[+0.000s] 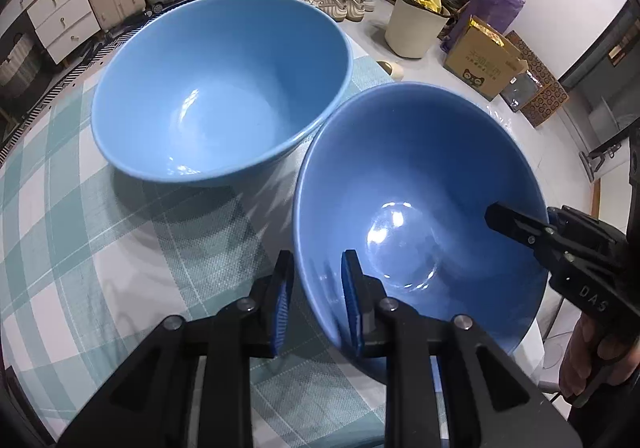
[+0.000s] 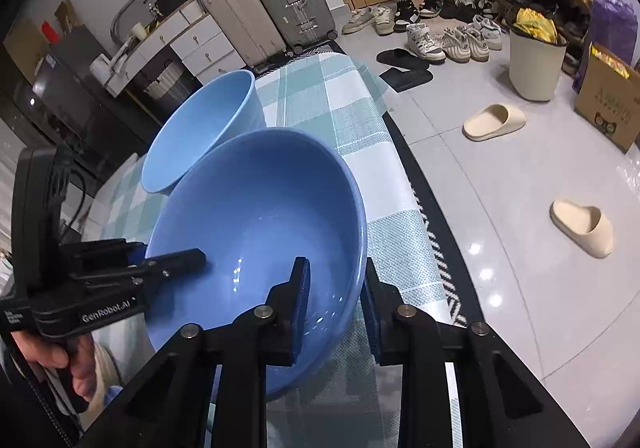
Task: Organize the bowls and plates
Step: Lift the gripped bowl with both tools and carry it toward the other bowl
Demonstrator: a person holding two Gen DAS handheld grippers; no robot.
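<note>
Near blue bowl [image 1: 420, 208] tilted at table [image 1: 80, 248] edge, left gripper [image 1: 316, 300] and right gripper [image 2: 336, 304] fingers clamped on opposite rims, far blue bowl [image 1: 220, 88] rim touching.

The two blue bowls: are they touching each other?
Cannot tell. In both wrist views the nearer bowl overlaps the farther bowl, hiding any contact or gap.

Right gripper [image 2: 336, 288] clamped across the near rim of the darker blue bowl [image 2: 256, 208]; left gripper [image 2: 188, 256] gripping its opposite rim. Lighter blue bowl [image 2: 200, 132] tilted behind, on the checked worktop [image 2: 360, 136]. Cream slippers [image 2: 496, 122] on the floor.
</note>
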